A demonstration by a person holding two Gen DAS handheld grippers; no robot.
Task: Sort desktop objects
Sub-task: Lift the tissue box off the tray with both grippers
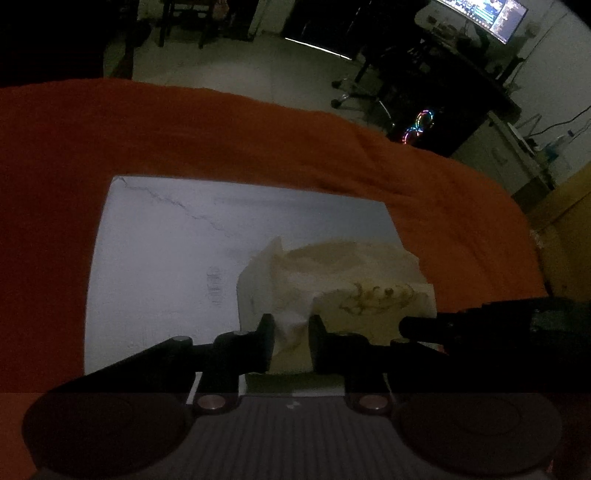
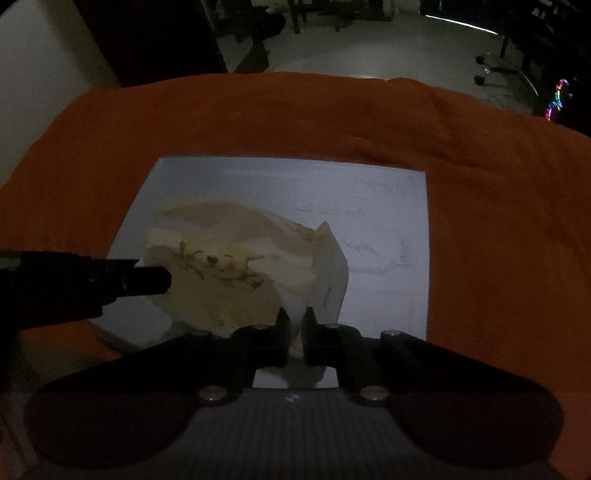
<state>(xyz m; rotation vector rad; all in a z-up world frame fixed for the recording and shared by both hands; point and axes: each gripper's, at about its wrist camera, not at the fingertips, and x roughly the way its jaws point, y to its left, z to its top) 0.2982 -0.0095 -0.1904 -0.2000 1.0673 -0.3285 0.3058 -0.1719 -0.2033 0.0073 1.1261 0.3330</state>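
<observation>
1. Left tool (image 1: pixel 291 334) at the near edge of the view, fingers narrowed to a small gap and pinching a crumpled fold of the cream cloth (image 1: pixel 332 280); black fingertips (image 1: pixel 265 325) pressed against the fabric on either side.
2. Cream cloth bunched on the near right part of the white board (image 1: pixel 166 251), one stiff corner standing upright, a brownish embroidered or printed motif facing up; exact pattern too dim to read.
3. White board flat on the orange cover (image 1: pixel 221 140) draped over the worktop, a thin crack line running across its far left corner.
4. Right tool (image 2: pixel 294 332) low in its own view, fingers nearly closed on the lower hem of the same cream cloth (image 2: pixel 229 273), only a thin strip of fabric showing between them.
5. Left tool's dark finger (image 2: pixel 147 281) reaching in from the left edge of the right wrist view, tip touching the cloth's left rim.
6. White board (image 2: pixel 391 236) carrying faint mirrored lettering and pencil-like marks beyond and right of the cloth.
7. Orange cover (image 2: pixel 498 206) wrinkled toward the far right; lit monitor (image 1: pixel 484 14) and glowing computer fans (image 1: pixel 417 127) well beyond the worktop, room dim.
</observation>
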